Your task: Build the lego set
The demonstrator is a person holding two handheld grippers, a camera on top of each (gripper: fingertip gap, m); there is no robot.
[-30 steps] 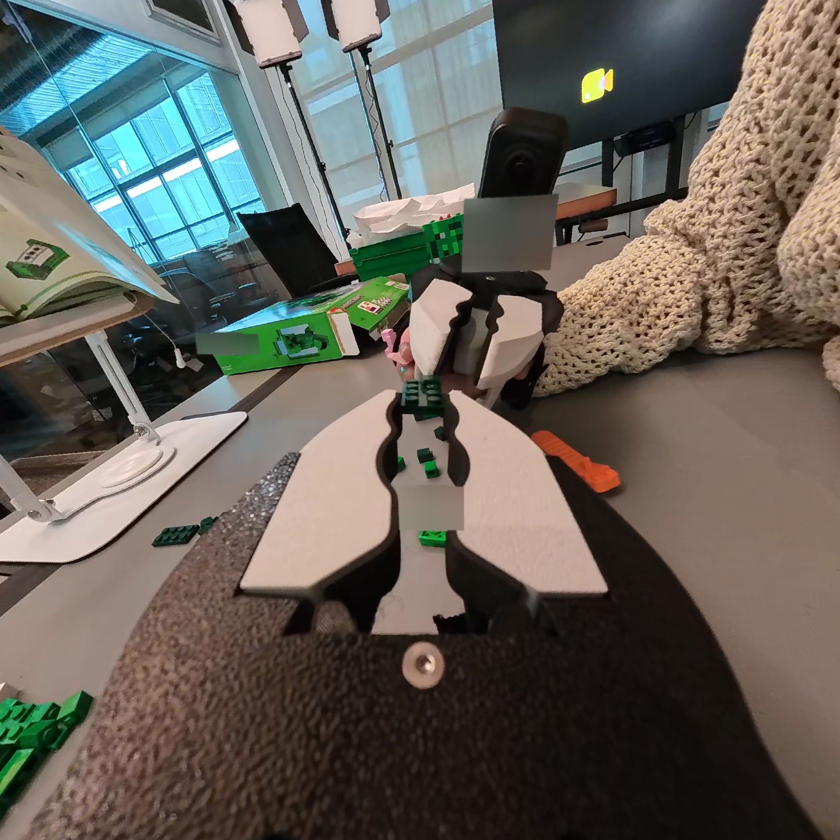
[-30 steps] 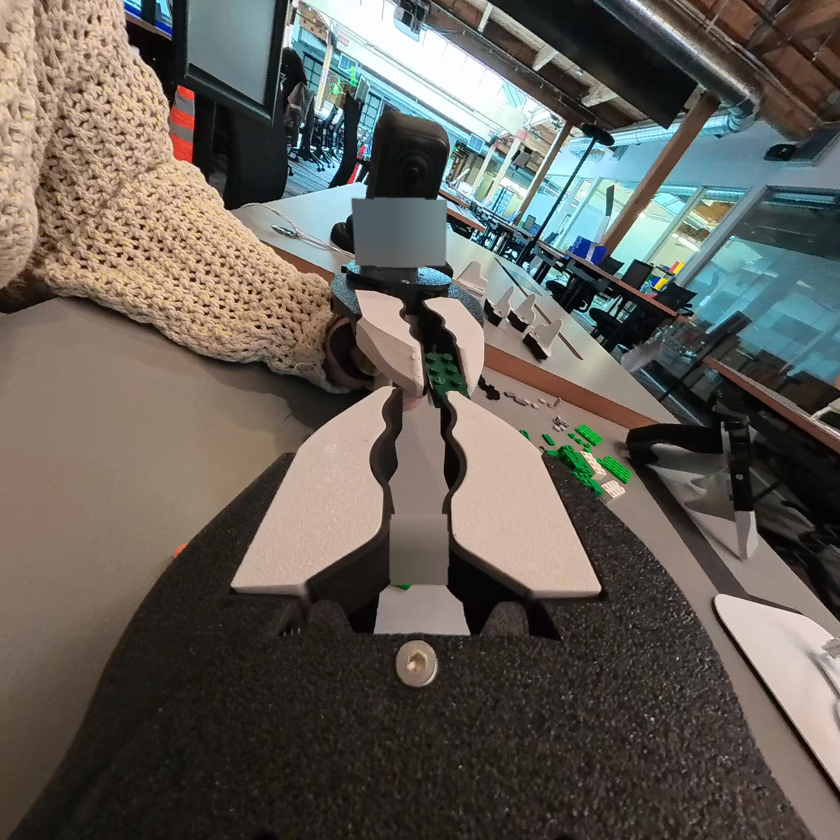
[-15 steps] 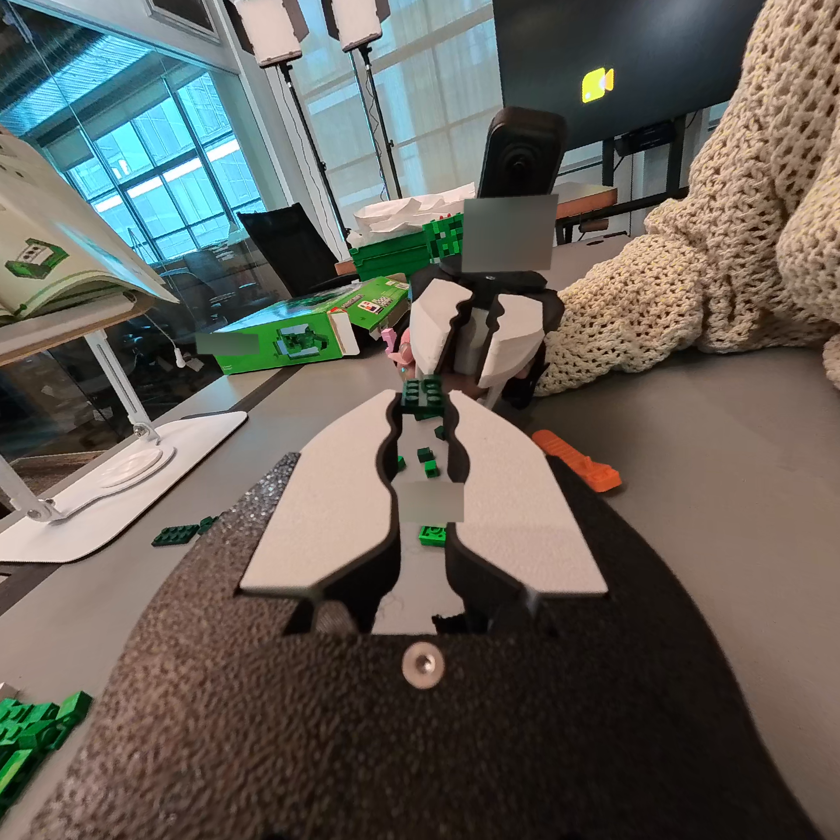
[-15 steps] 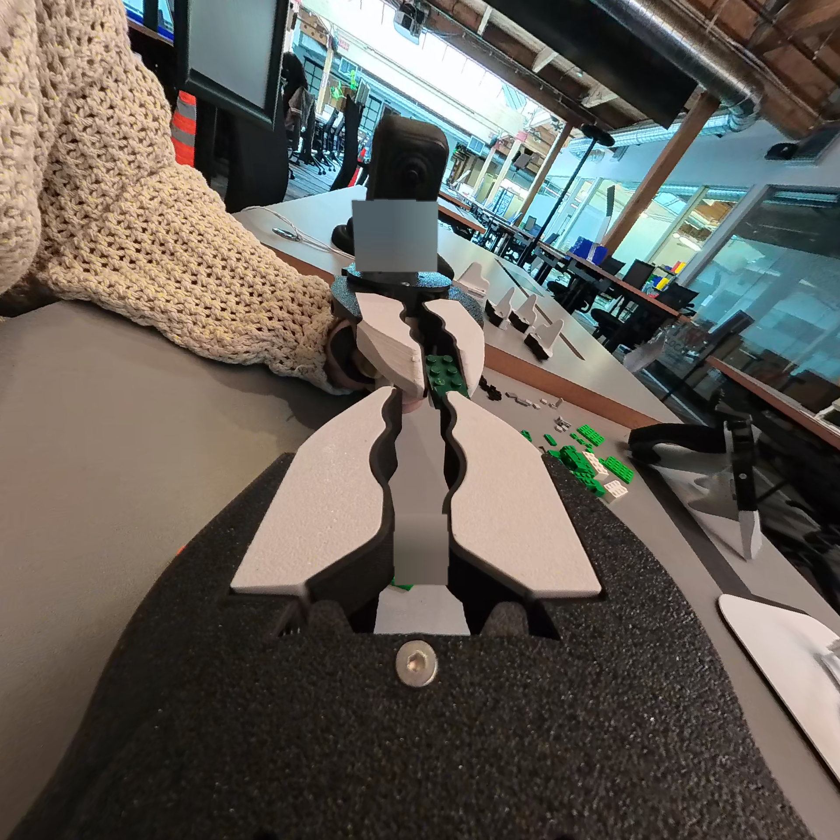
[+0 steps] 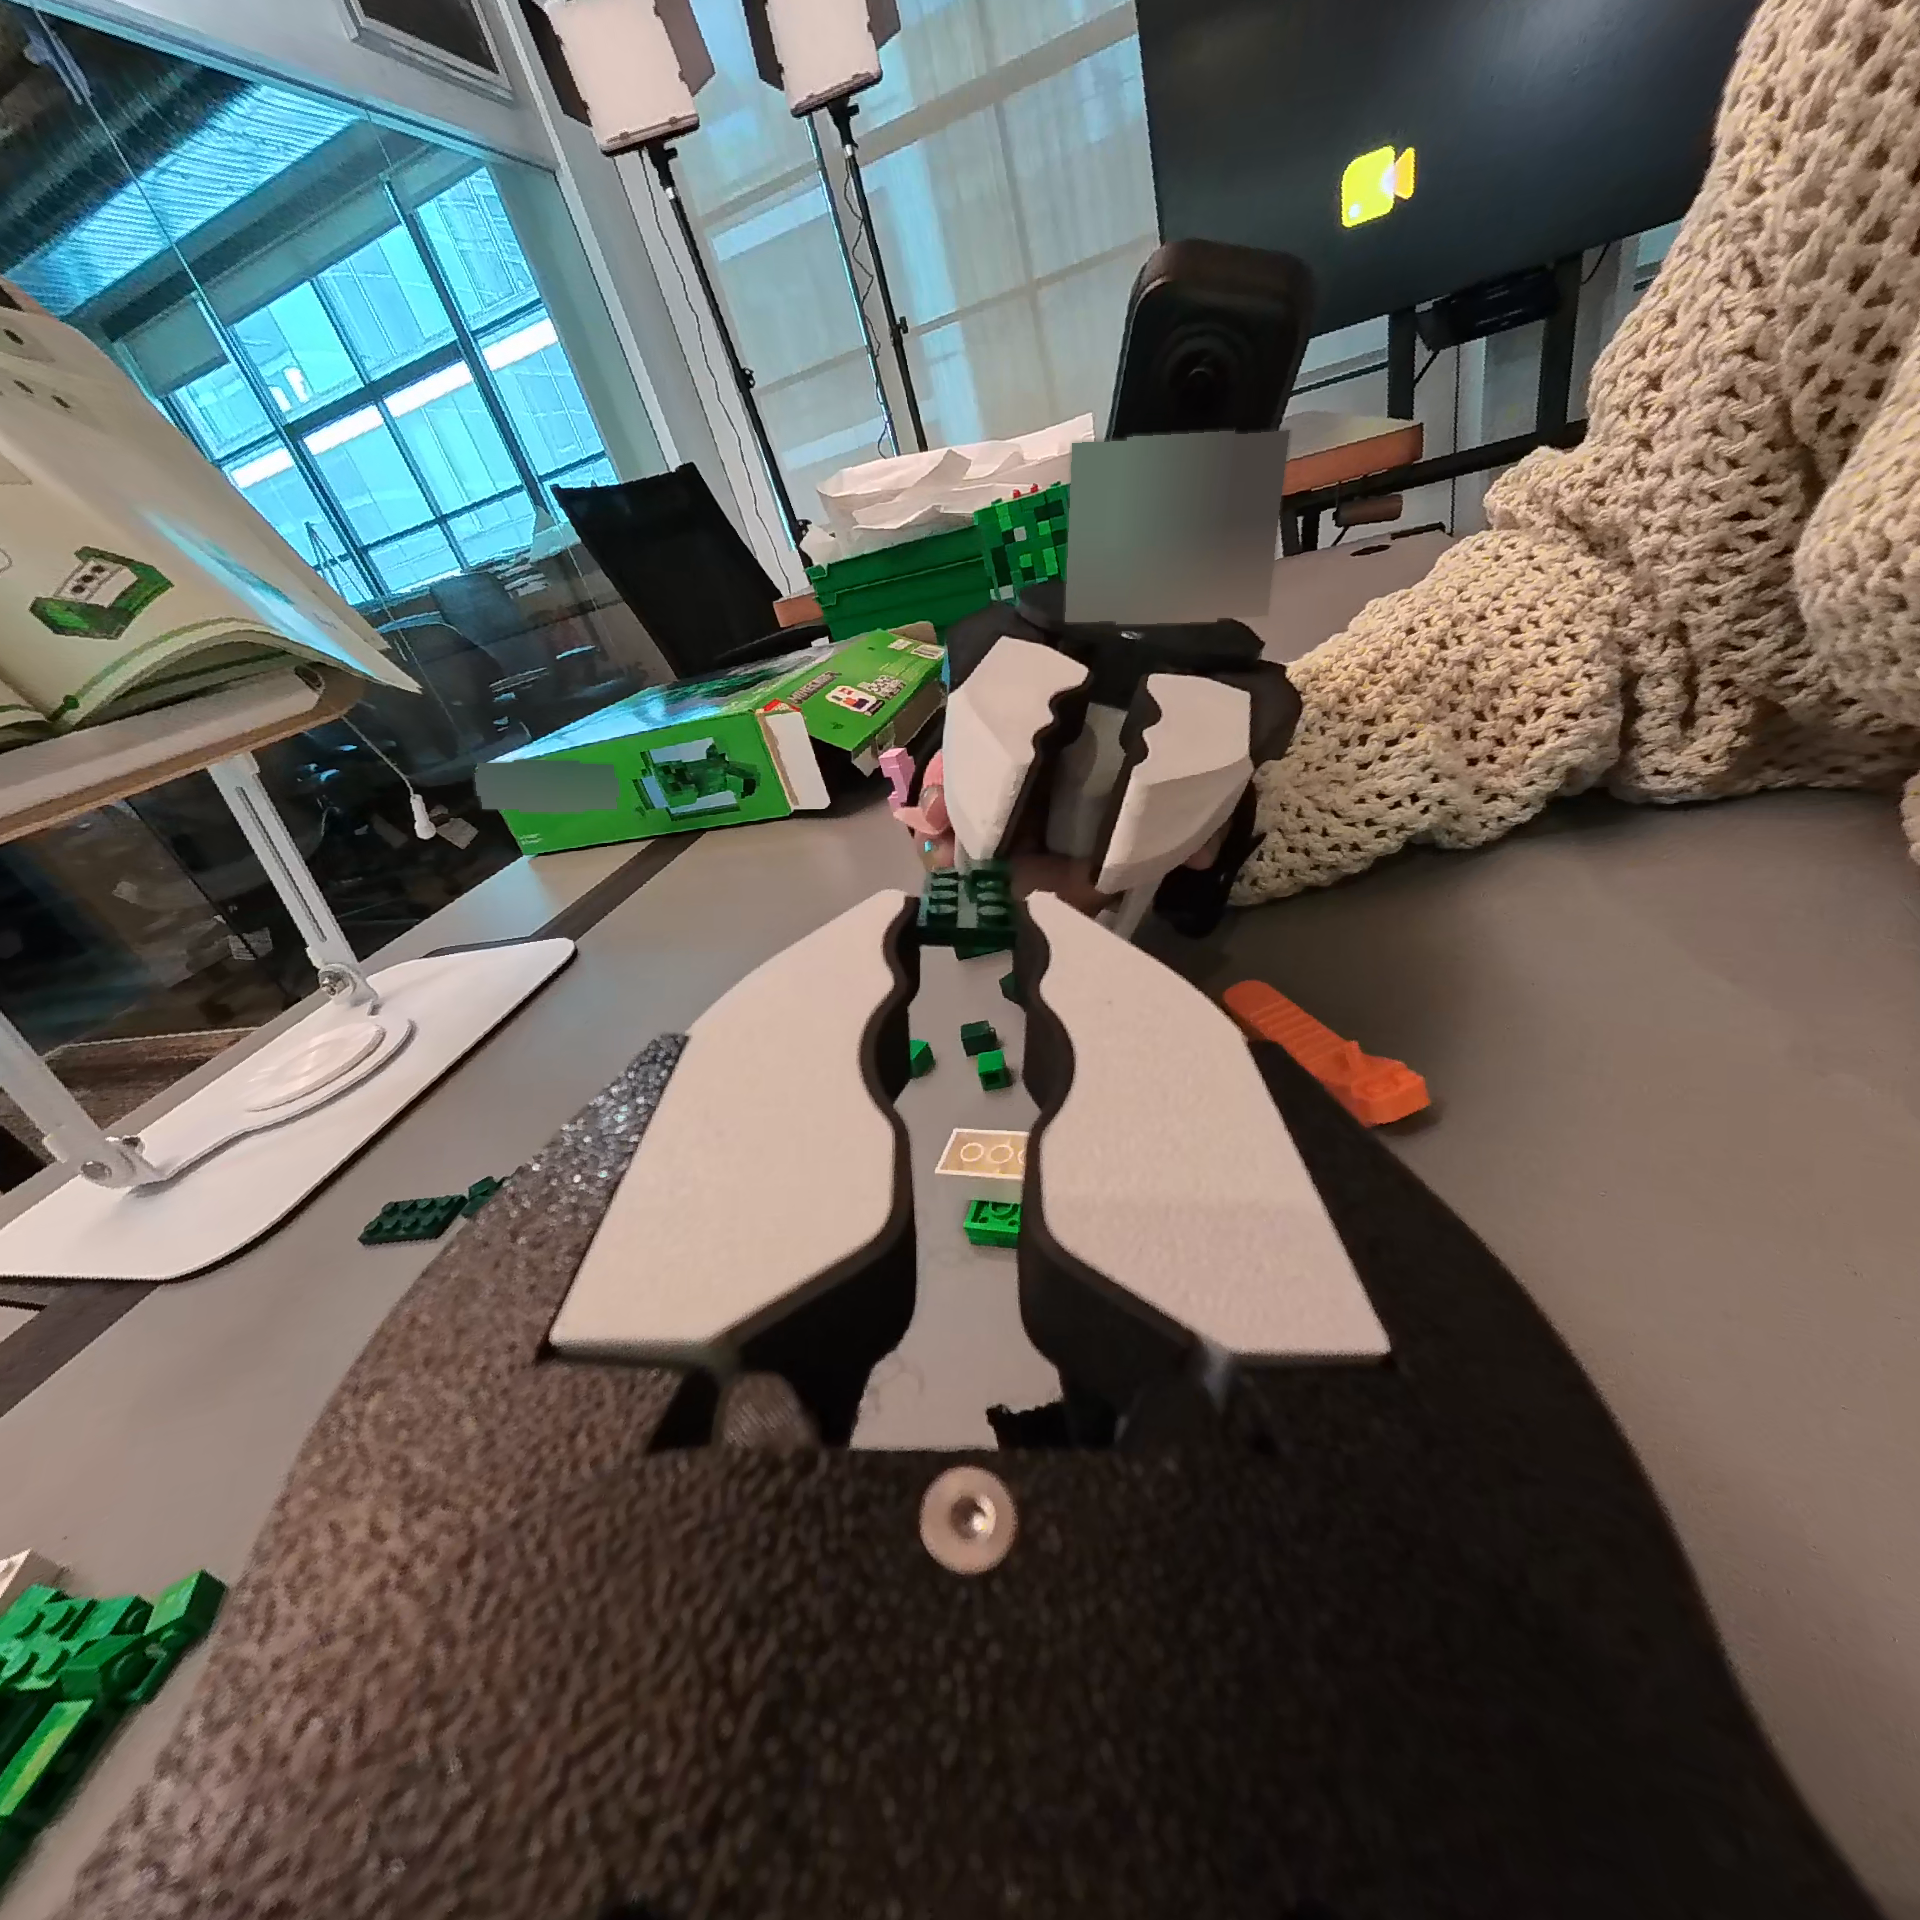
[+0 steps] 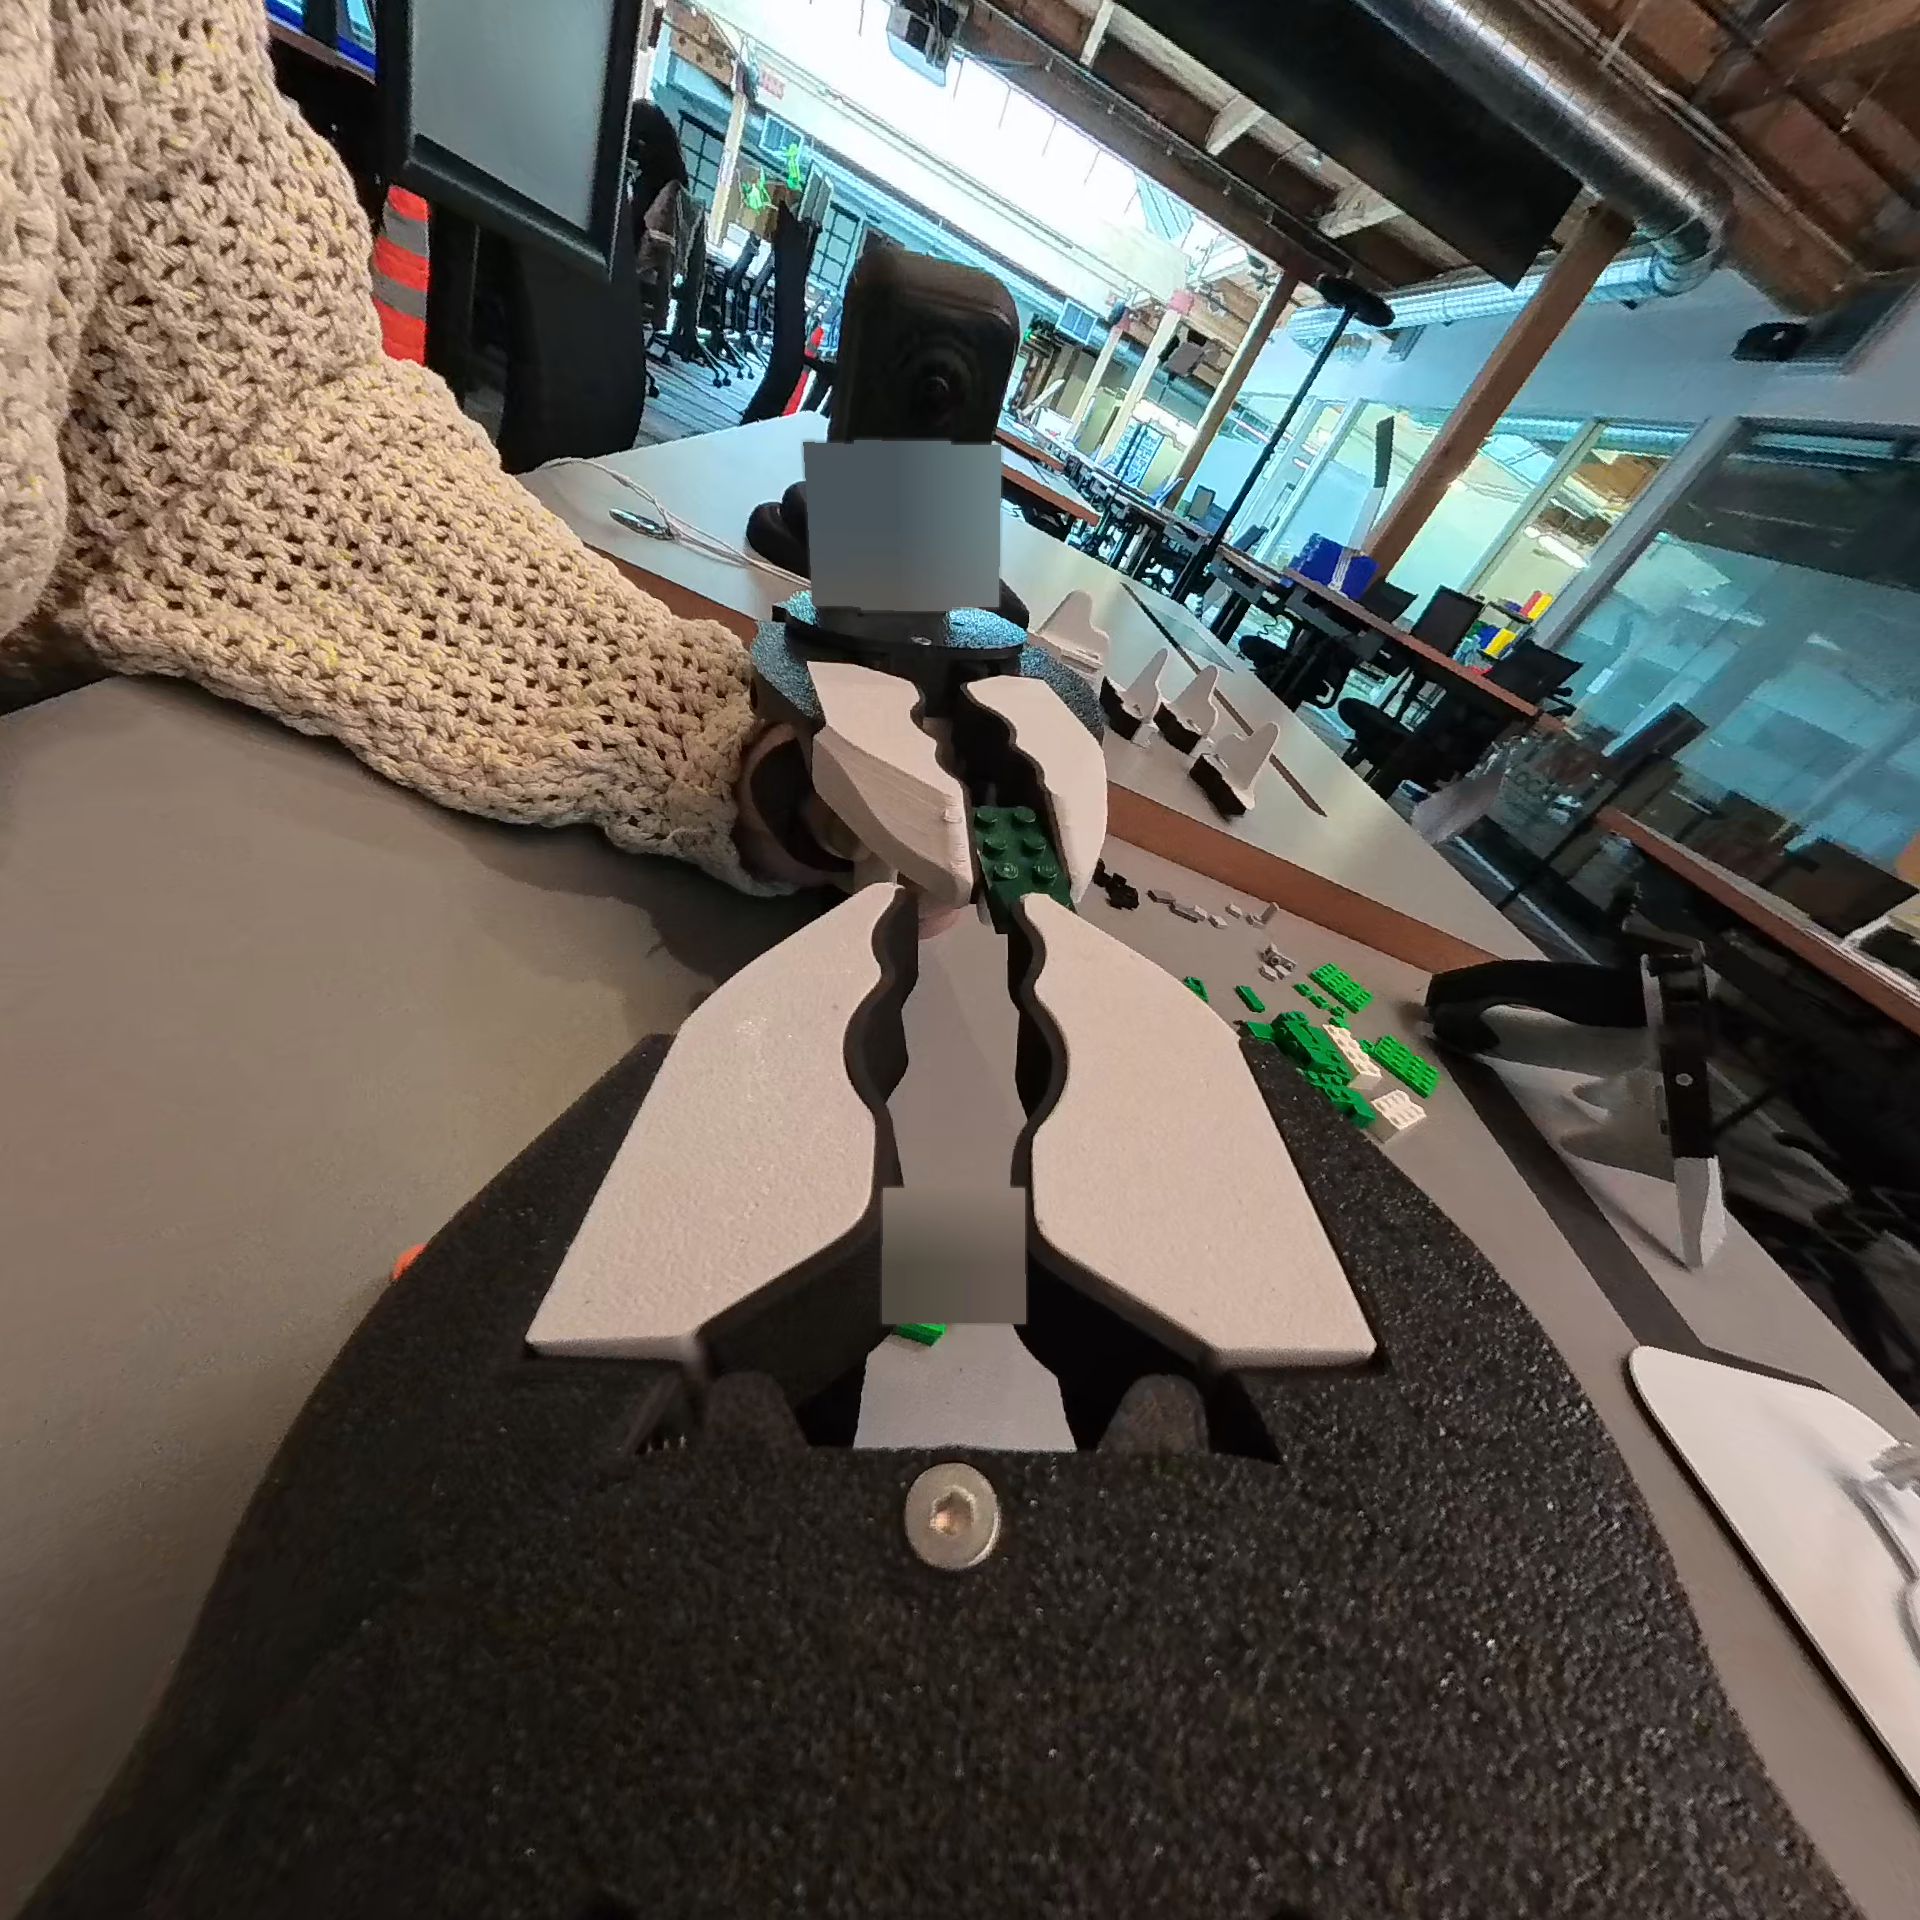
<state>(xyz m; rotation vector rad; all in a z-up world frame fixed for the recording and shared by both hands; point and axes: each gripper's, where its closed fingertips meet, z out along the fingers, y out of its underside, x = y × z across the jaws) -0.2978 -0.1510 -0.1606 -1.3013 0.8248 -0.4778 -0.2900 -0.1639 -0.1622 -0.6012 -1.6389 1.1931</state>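
Stretching across an open office with glass walls and light stands, grey surface (image 5: 1558,1039) carrying scattered parts. Facing each other tip to tip above it, left claw (image 5: 966,920) and right claw (image 6: 961,904). Clamping narrowly on a dark green plate (image 5: 968,906) at the very tips, left claw showing only a slim gap behind the grip. Standing nearly together, right claw meeting the lower end of that plate (image 6: 1023,857) at its tips; whether gripping it or only touching, cannot tell. Lying below between the left fingers: small green bricks (image 5: 982,1049), a tan plate (image 5: 982,1153), and a bright green piece (image 5: 992,1221). Resting just right of the left claw, an orange brick separator (image 5: 1325,1055). Lying farther back, a green set box (image 5: 707,764); standing at the left, an instruction booklet (image 5: 114,582) on a white stand (image 5: 270,1081). Sitting in a loose heap at the right of the right wrist view, green and white bricks (image 6: 1340,1049). Reaching in from the sides, cream knit sleeves (image 5: 1610,623).
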